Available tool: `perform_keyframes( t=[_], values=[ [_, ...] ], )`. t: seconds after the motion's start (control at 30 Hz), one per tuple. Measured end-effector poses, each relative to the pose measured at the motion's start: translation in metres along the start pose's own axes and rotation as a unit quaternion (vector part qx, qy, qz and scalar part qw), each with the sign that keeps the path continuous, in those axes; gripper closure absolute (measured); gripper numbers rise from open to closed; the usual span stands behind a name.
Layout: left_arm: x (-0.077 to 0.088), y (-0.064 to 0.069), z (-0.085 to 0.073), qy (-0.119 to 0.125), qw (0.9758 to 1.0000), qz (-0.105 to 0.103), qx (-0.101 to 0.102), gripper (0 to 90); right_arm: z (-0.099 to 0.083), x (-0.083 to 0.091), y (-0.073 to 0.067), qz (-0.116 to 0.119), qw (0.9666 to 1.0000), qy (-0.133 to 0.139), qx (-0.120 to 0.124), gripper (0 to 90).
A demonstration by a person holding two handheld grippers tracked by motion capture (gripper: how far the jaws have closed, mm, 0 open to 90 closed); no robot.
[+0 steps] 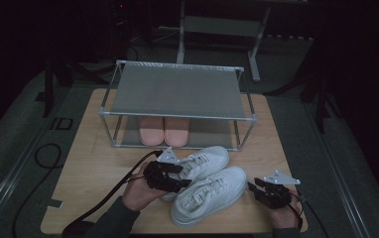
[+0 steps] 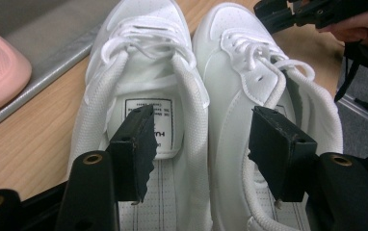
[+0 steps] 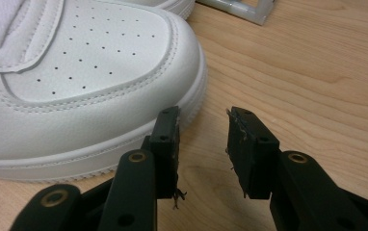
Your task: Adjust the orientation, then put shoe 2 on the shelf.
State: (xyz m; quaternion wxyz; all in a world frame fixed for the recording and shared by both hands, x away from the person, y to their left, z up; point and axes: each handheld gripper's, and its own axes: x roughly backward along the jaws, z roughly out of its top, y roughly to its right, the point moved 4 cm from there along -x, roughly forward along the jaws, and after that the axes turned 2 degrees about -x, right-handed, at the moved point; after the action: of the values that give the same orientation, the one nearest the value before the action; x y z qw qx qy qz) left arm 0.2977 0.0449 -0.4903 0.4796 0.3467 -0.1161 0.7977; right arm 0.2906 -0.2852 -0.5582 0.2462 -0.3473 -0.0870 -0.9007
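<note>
1. High view: a wire shoe rack (image 1: pixel 177 94) stands behind the white sneakers (image 1: pixel 208 191), with pink slippers (image 1: pixel 163 130) on its lower shelf.
2. The sneakers lie side by side on the tabletop (image 1: pixel 93 163), toes pointing up-right toward the rack.
3. The left gripper (image 2: pixel 199 149) has its fingers apart over the sneaker collars; the right gripper (image 3: pixel 202 144) has its fingers apart beside a toe, gripping nothing.

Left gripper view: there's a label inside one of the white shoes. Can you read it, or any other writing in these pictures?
Label on the insole of the left white sneaker: a boxed print with small lines and a larger word partly hidden behind the left gripper; too small and blurred to read.
Floor marking left of the table: reads roughly "ID", uncertain.
Nothing else readable.
</note>
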Motion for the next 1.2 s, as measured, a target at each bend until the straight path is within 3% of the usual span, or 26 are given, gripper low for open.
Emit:
perform_keyframes(
  t=[0.33, 0.93, 1.2],
  values=[
    [-0.001, 0.007, 0.0, -0.019, 0.9994, 0.012, -0.028, 37.8, -0.002, 0.003, 0.004, -0.004, 0.9999, 0.004, -0.01, 61.6],
    [-0.017, 0.019, 0.006, -0.049, 0.9979, 0.003, -0.043, 36.4, -0.004, 0.003, 0.006, -0.003, 0.9999, 0.004, -0.013, 60.4],
    [-0.026, 0.02, 0.007, -0.062, 0.9971, 0.022, -0.038, 40.7, -0.005, 0.005, 0.007, -0.004, 0.9999, 0.005, -0.016, 60.4]
  ],
)
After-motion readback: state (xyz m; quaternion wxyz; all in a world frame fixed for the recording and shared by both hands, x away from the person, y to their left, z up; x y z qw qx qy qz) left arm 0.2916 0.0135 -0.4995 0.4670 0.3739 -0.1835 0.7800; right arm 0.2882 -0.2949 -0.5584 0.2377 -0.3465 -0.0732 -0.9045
